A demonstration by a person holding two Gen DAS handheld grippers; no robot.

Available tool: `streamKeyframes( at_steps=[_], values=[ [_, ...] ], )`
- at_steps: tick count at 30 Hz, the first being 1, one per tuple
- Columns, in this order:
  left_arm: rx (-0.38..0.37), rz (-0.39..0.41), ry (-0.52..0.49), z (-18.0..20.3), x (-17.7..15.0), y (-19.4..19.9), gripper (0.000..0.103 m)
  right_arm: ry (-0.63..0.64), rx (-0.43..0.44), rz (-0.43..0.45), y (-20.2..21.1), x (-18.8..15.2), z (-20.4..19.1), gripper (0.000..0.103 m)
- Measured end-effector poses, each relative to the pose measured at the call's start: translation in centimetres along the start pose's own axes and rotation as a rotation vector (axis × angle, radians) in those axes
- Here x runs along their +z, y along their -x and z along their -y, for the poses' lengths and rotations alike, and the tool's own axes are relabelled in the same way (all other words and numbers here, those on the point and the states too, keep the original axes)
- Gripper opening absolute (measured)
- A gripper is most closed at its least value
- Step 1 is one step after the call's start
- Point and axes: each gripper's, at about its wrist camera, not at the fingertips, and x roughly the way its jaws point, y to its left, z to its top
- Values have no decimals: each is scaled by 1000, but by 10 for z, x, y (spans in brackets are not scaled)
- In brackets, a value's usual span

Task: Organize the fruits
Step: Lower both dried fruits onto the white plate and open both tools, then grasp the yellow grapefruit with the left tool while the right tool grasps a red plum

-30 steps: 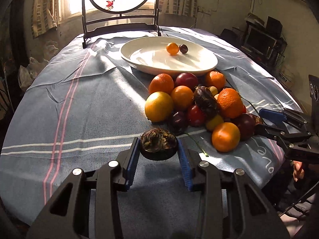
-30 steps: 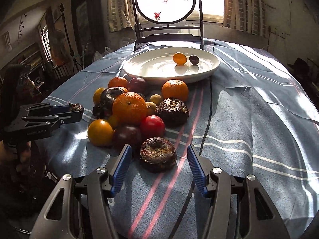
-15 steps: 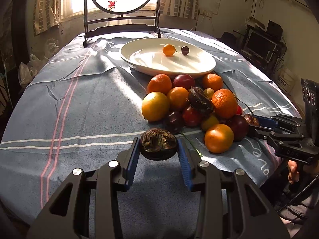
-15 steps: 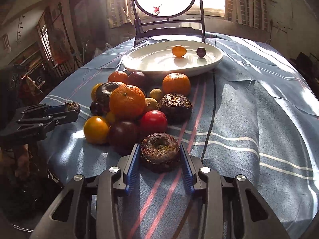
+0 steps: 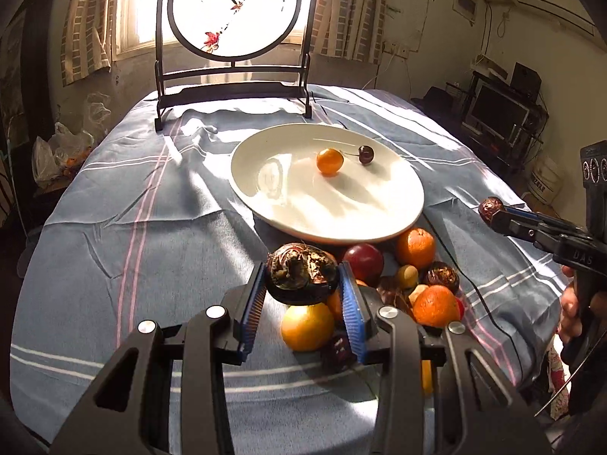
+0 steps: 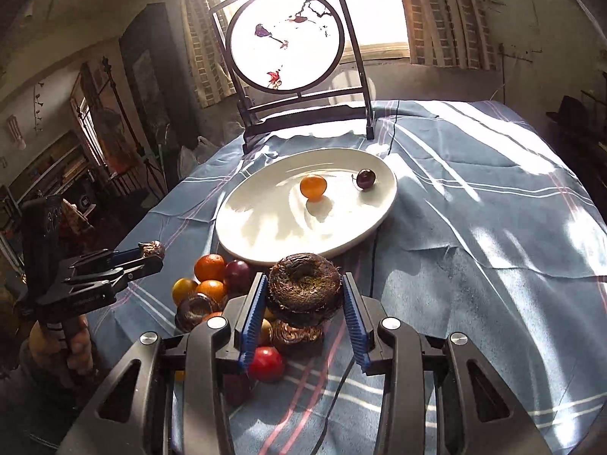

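From the left wrist, the left gripper (image 5: pixel 301 291) pinches a dark, wrinkled fruit (image 5: pixel 301 272) between its jaws, above the fruit pile (image 5: pixel 409 284) on the counter (blue striped cloth). A white plate (image 5: pixel 265 197) beyond holds a small orange fruit (image 5: pixel 329 160) and a cherry (image 5: pixel 366 154).

From the right wrist, the right gripper (image 6: pixel 303 299) clamps a dark ring-shaped fruit (image 6: pixel 304 287), lifted over the pile.

Fruit pile (image 5: pixel 413 284) partly hidden
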Motion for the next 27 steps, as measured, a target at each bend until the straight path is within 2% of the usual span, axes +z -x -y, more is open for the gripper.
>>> streamKeyframes(
  at_steps=[4, 8, 10, 11, 12, 15, 21, 27],
  values=[
    [-14, -34, 5, 3, 38, -39, 37, -3, -7, -36, -41, 28, 0, 40],
    [7, -97, 18, 0, 64, -84, 39, -6, -31, -44, -78, 48, 3, 41],
    [47, -118, 28, -2, 69, -96, 51, -18, -41, -33, -83, 52, 5, 43],
    [54, -111, 41, -5, 69, -95, 62, -28, -40, -22, -80, 52, 5, 48],
    [47, -95, 53, -7, 67, -89, 64, -30, -35, -12, -75, 50, 4, 49],
    [31, -65, 52, -11, 52, -65, 66, 0, -46, -7, -55, 34, -3, 49],
    [-1, -85, 1, -11, -7, -17, 67, -5, -44, 26, -3, -26, -6, 55],
    [10, -118, -35, -11, -52, -3, 67, -16, -43, 43, 23, -76, -12, 56]
  ],
)
